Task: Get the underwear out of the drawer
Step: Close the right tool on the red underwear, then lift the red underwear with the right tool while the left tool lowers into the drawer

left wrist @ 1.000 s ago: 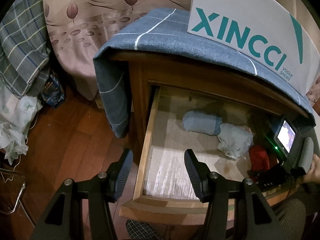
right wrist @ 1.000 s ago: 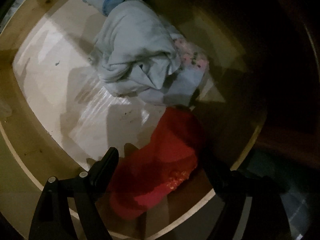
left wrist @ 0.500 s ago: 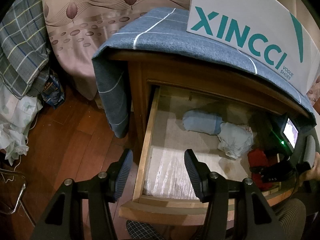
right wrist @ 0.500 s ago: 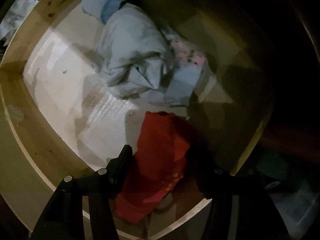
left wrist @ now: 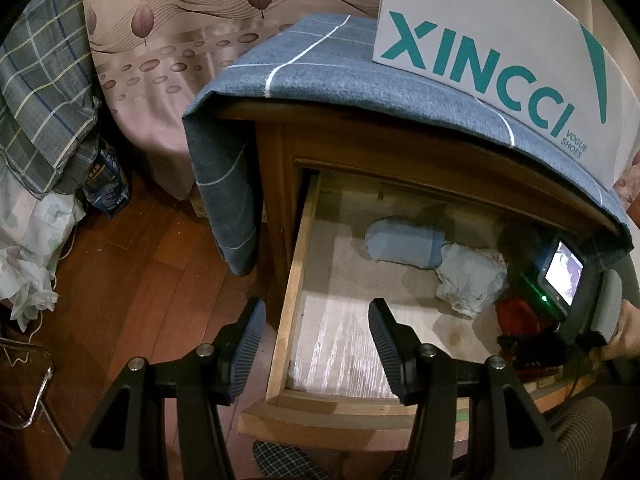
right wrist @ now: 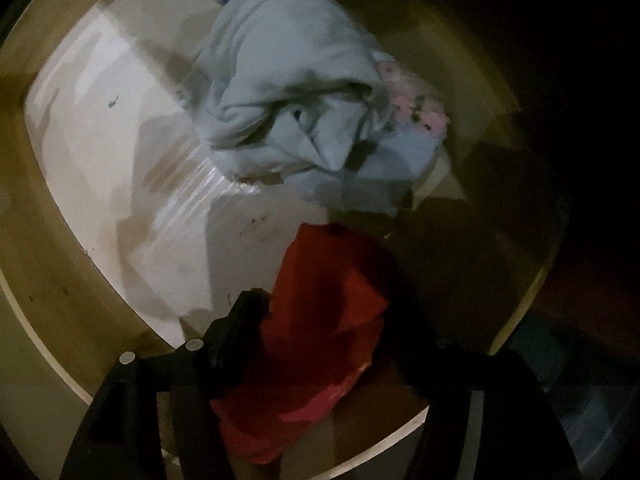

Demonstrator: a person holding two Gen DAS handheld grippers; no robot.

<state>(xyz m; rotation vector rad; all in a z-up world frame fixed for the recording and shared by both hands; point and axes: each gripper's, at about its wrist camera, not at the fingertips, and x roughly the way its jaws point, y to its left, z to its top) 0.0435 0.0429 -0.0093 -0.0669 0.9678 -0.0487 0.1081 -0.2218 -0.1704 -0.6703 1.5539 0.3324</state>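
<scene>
My right gripper [right wrist: 320, 336] grips the red underwear [right wrist: 320, 320], lower centre of frame, inside the drawer [left wrist: 296, 280]. My left gripper [left wrist: 316, 344] hangs half open, empty.

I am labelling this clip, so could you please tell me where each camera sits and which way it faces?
Left wrist: on the left gripper, outside and above the open drawer, facing the nightstand; its fingers, a hand and the right gripper's body show.
Right wrist: on the right gripper, looking steeply down into the drawer; its fingers flank the red underwear.
Shared: red underwear, pale grey garment, drawer.
</scene>
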